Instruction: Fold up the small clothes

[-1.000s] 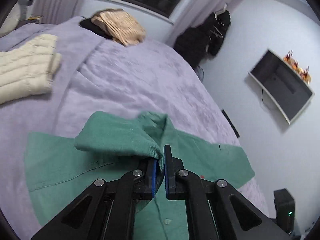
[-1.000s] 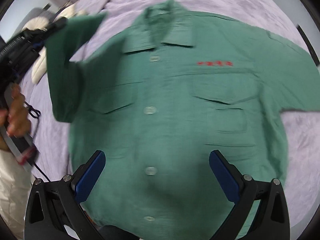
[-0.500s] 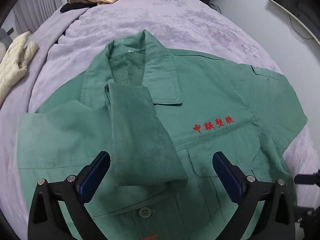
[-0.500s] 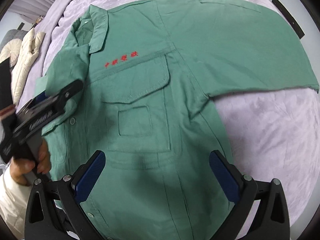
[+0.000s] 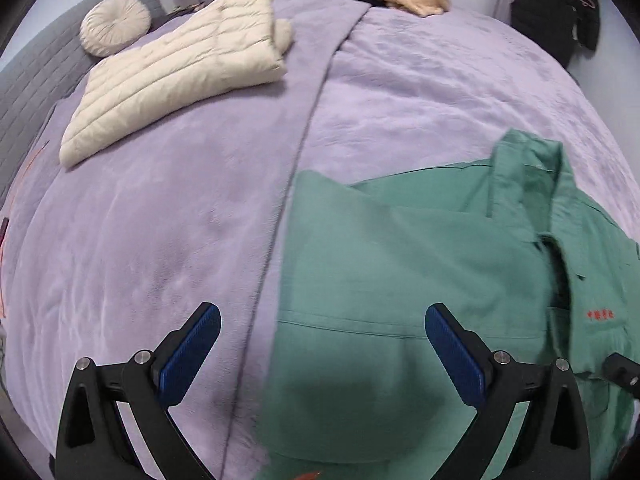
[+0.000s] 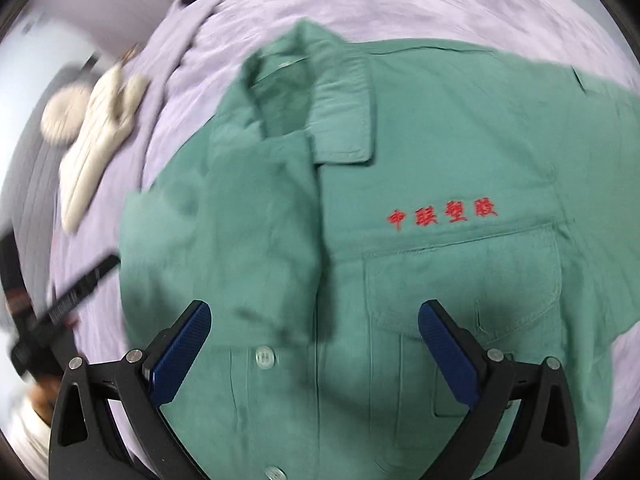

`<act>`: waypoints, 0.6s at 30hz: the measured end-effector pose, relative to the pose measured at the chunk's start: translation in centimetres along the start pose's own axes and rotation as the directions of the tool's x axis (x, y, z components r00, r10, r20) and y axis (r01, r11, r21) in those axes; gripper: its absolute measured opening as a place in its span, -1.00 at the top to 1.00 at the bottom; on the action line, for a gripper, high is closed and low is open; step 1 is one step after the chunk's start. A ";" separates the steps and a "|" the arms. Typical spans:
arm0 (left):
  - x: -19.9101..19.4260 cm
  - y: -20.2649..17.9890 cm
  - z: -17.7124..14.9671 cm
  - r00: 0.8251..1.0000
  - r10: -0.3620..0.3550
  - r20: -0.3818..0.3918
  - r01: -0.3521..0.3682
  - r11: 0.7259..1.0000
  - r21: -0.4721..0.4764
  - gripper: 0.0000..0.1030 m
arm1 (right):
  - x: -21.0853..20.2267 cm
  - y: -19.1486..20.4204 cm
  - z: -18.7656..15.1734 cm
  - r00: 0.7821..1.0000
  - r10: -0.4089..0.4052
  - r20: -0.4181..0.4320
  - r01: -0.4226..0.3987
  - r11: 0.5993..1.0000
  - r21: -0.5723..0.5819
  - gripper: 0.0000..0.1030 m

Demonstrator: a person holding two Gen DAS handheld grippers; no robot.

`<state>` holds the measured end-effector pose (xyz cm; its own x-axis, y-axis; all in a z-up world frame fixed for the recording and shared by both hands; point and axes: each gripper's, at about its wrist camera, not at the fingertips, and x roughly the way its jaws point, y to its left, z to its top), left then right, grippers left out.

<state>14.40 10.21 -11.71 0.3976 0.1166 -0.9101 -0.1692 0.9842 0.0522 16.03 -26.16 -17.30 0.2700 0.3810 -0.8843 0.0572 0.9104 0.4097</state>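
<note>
on the bed (image 5: 160, 240): green shirt (image 6: 440, 160) laid face up
change: sleeve (image 6: 256, 216) released 1 s ago, now folded over chest
left gripper (image 5: 322, 350): fingers apart, empty
right gripper (image 6: 314, 346): fingers apart, empty
meaning: other sleeve prob. next

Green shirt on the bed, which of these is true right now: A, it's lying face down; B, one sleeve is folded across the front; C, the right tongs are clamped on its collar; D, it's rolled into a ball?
B: on the green shirt one sleeve lies folded across the front, beside the collar.
</note>
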 end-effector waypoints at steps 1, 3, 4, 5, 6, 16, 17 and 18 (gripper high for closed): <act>1.1 0.7 0.0 0.999 0.030 -0.024 -0.030 1.000 -0.008 -0.99 | -0.2 0.8 0.2 1.000 -0.020 0.024 0.021 0.999 -0.043 -1.00; 3.1 1.8 -0.5 0.996 0.060 -0.072 -0.062 0.998 -0.032 -0.99 | -0.3 3.8 -0.4 0.994 -0.082 0.071 0.096 0.968 -0.231 -1.00; 3.6 2.1 -0.8 0.995 0.060 -0.084 -0.064 0.997 -0.043 -0.99 | 0.1 5.9 -1.2 0.989 -0.116 0.091 0.141 0.926 -0.351 -1.00; 4.1 2.3 -1.2 0.994 0.058 -0.093 -0.063 0.997 -0.050 -0.99 | 0.9 7.8 -2.0 0.981 -0.157 0.113 0.192 0.870 -0.454 -1.00; 4.4 2.3 -1.6 0.993 0.061 -0.099 -0.066 0.997 -0.050 -0.99 | 1.8 9.1 -2.5 0.966 -0.210 0.149 0.257 0.815 -0.519 -1.00; 5.8 2.2 -3.1 0.993 0.051 -0.106 -0.054 0.998 -0.024 -0.99 | 0.0 -1.8 2.9 0.983 -0.010 0.184 0.003 0.999 0.041 0.54; 5.9 2.3 -3.1 0.993 0.047 -0.108 -0.049 0.999 -0.022 -0.99 | 0.4 -4.9 2.8 0.985 0.065 0.158 -0.094 0.978 0.185 0.49; 6.1 2.3 -3.2 0.993 0.050 -0.109 -0.053 0.998 -0.017 -0.99 | 1.0 -6.7 2.4 0.984 0.107 0.145 -0.143 0.952 0.271 0.43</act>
<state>13.59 12.71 -18.45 0.2877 0.1509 -0.9458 -0.2056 0.9742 0.0928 18.20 -32.26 -20.36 0.4114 0.4486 -0.7934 0.2757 0.7685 0.5775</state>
